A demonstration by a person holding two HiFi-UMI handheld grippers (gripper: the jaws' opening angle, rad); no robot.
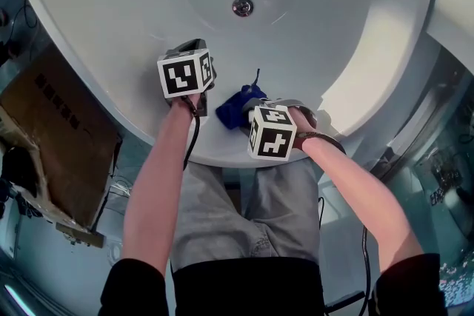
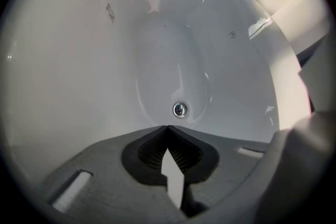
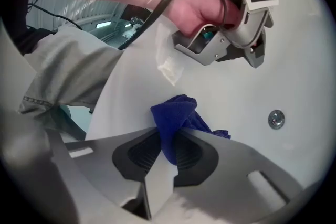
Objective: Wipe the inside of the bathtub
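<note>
A white bathtub [image 1: 111,33] fills the head view, its chrome drain [image 1: 242,7] at the bottom of the basin. My right gripper [image 3: 168,136] is shut on a dark blue cloth [image 3: 176,120], which bunches out past the jaws over the tub's near rim. In the head view the blue cloth [image 1: 238,105] sits between the two marker cubes. My left gripper [image 2: 167,127] is shut with nothing in it and points down into the basin at the drain [image 2: 179,109]. The right gripper view also catches the left gripper [image 3: 231,34] above the tub wall.
A brown cardboard box [image 1: 52,137] lies on the floor left of the tub. The person's legs in grey trousers [image 1: 244,218] stand against the tub's near rim. Glass and metal fittings [image 1: 437,159] crowd the right side.
</note>
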